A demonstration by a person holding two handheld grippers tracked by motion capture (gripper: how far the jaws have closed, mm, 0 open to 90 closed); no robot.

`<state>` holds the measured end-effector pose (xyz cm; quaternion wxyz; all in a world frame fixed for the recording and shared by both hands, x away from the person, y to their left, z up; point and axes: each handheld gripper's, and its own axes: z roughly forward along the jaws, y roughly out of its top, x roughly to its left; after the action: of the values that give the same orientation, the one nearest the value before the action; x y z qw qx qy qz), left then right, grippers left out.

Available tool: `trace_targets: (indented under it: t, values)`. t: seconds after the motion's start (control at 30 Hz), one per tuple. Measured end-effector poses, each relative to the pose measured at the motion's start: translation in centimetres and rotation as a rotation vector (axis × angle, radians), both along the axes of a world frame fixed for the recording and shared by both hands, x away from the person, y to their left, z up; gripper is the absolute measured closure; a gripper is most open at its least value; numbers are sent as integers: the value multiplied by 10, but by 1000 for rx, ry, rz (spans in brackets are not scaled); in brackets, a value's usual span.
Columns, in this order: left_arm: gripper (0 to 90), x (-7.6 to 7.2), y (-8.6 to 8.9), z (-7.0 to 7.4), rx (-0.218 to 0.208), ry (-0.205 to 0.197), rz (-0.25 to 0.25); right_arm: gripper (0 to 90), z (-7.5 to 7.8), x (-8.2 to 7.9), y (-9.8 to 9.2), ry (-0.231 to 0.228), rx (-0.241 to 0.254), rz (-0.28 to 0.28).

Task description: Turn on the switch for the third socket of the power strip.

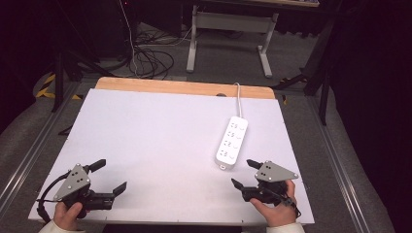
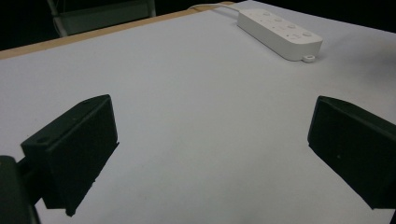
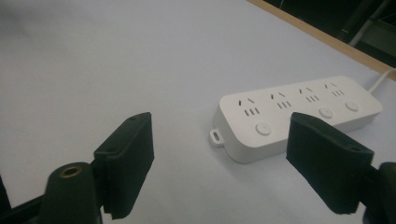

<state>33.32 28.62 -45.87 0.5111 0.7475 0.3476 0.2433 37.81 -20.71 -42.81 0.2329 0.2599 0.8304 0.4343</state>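
A white power strip [image 1: 231, 141] with several sockets lies on the white table [image 1: 160, 141] right of centre, its cable running to the far edge. My left gripper [image 1: 110, 175] rests near the front left corner, open, nothing between its jaws. My right gripper [image 1: 244, 173] sits near the front right, open and empty, just short of the strip's near end. The left gripper view has the power strip [image 2: 280, 33] far off at the top right, beyond the open left gripper [image 2: 212, 154]. Seen from the right gripper [image 3: 233, 163], the power strip [image 3: 299, 114] lies close ahead with its switches up.
A wooden strip [image 1: 184, 88] borders the table's far edge. Beyond it on the floor are tangled cables [image 1: 148, 60] and a grey desk frame [image 1: 231, 36]. Metal rails [image 1: 29, 155] run along both sides of the table.
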Motion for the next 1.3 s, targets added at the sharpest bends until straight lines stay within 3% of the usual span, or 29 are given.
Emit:
trace_targets:
  t: [0.33,0.53,0.8,0.9,0.97,1.1,1.3]
  values:
    - [20,0,1,0,3,-1,1,256,18,8,7,-11,-2,13]
    - [20,0,0,-1,-8,10,1,274,28,12,7,10,10,-1]
    - [20,0,1,0,-2,1,2,297,35,16,7,-17,3,12]
    - [20,-1,1,0,-5,0,5,315,41,20,9,-49,-42,15]
    - [20,-1,1,0,-5,0,5,384,44,23,10,-51,-51,29]
    - [20,-4,3,0,-6,0,17,423,50,32,11,-32,-62,31]
    - [20,-7,6,0,-1,0,30,509,58,50,10,41,-14,49]
